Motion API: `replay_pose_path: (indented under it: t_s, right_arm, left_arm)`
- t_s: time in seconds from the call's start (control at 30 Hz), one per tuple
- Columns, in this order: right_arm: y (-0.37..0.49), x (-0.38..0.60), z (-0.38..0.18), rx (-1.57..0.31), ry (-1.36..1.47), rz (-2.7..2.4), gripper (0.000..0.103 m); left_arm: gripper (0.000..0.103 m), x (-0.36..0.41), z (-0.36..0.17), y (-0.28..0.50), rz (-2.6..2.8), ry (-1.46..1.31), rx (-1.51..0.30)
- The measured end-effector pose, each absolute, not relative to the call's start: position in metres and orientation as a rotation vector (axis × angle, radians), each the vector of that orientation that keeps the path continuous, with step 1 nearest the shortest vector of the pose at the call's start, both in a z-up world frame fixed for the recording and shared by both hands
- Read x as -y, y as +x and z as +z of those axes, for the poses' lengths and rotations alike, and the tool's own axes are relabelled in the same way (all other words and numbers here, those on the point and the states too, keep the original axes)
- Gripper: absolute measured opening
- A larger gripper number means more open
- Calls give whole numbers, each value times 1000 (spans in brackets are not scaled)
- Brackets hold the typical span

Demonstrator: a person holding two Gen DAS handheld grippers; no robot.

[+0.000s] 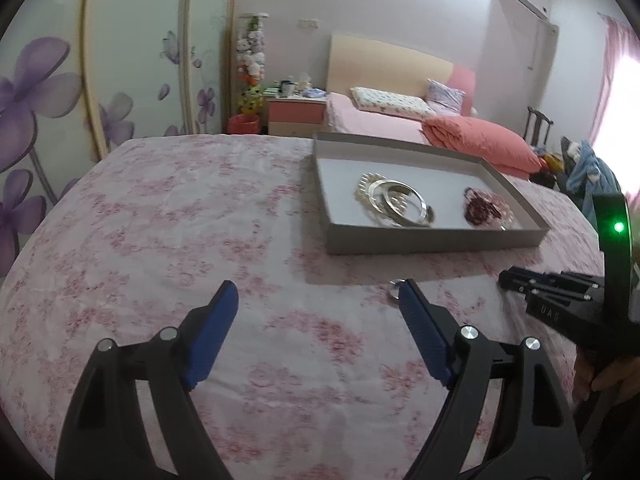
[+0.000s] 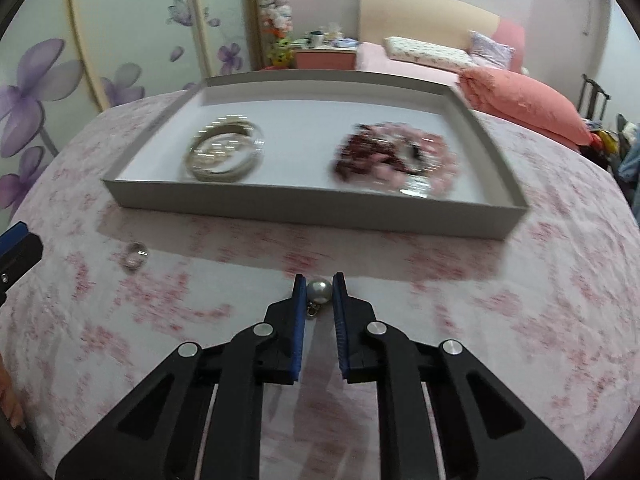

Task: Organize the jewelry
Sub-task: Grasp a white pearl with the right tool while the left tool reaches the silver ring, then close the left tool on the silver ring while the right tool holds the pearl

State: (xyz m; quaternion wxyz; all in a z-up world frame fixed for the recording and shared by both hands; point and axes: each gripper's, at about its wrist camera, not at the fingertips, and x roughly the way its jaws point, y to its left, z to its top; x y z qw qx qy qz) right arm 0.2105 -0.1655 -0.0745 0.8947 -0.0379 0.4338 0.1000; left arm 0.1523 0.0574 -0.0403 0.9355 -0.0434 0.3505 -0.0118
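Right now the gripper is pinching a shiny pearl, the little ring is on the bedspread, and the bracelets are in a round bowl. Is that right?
Nearly. The bracelets lie in a flat, rectangular grey tray, not a round bowl; the right wrist view shows it. The right gripper does pinch the pearl, and the ring is on the bedspread.

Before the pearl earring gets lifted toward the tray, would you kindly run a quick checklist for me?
1. Right hand-held gripper shut on the pearl earring: ok, pads touch both sides.
2. Earring's clasp free of the floral cloth: cannot tell.
3. Bare space in the grey tray between the bangles and the bead pile: ok.
4. Left hand-held gripper open, out of the way: ok.
5. Silver ring in the tray: not ok, on the cloth.
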Motion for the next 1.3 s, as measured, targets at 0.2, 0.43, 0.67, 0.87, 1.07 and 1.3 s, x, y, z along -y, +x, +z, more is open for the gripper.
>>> replay_pose_path:
  t_s: [0.2,0.43,0.67,0.87,1.07,1.3]
  right_arm:
    - [201,199,-75,-885,-78,118,14]
    - [201,208,-76,-890,-42,115,14]
    - [201,210,-76,-890,-40,116,14]
    - [202,209,-76,-890,-38,117,14]
    - [202,209,-77,-891,-34,119,14]
    - [202,209,-77,-891,-32,121,14]
  left_arm:
    - [85,-24,-48,158,-84,-14,-751]
    - [84,14,-61,178,-86,92,-805]
    - [65,27,-74,206,-46,108,-859]
    - [47,23,-80,213,-59,75,-899]
    - [33,30,-80,211,-73,106,-894]
    - [25,31,-79,209,-92,100,-896]
